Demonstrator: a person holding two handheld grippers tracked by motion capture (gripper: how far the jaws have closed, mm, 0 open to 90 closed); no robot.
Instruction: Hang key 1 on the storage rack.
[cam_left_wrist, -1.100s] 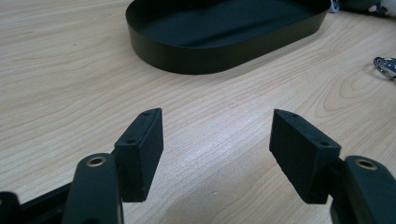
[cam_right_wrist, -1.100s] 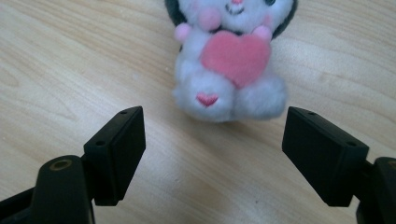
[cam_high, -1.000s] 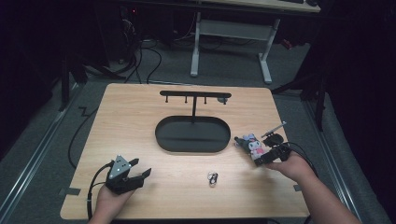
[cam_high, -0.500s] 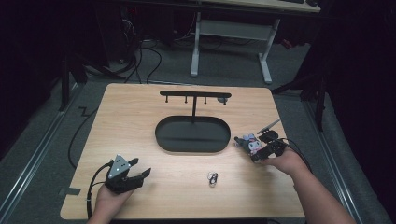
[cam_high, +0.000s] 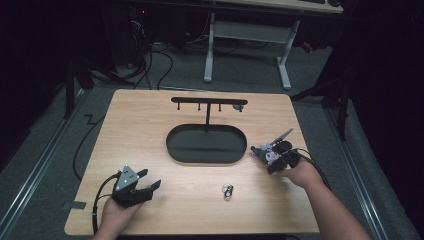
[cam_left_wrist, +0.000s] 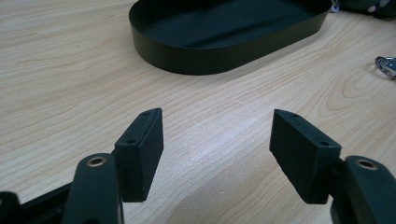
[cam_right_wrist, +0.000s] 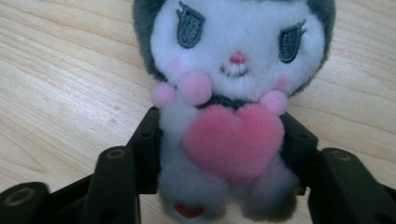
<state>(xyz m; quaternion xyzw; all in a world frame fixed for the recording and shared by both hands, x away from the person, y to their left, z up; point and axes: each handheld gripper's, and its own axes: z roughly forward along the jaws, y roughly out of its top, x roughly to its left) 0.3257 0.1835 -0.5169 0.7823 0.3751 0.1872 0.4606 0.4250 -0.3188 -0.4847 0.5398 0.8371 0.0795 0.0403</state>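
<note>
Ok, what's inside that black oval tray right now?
The black oval tray holds only the stand's post, rising from its far side. The near wall hides a strip of its floor in the left gripper view.

A black oval tray (cam_high: 207, 145) and T-shaped rack (cam_high: 208, 103) stand on the wooden table (cam_high: 150, 125).

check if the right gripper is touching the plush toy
Touching. The right gripper view shows the right gripper with both black jaws pressed against the sides of the plush toy, squeezing its body below the pink heart.
</note>
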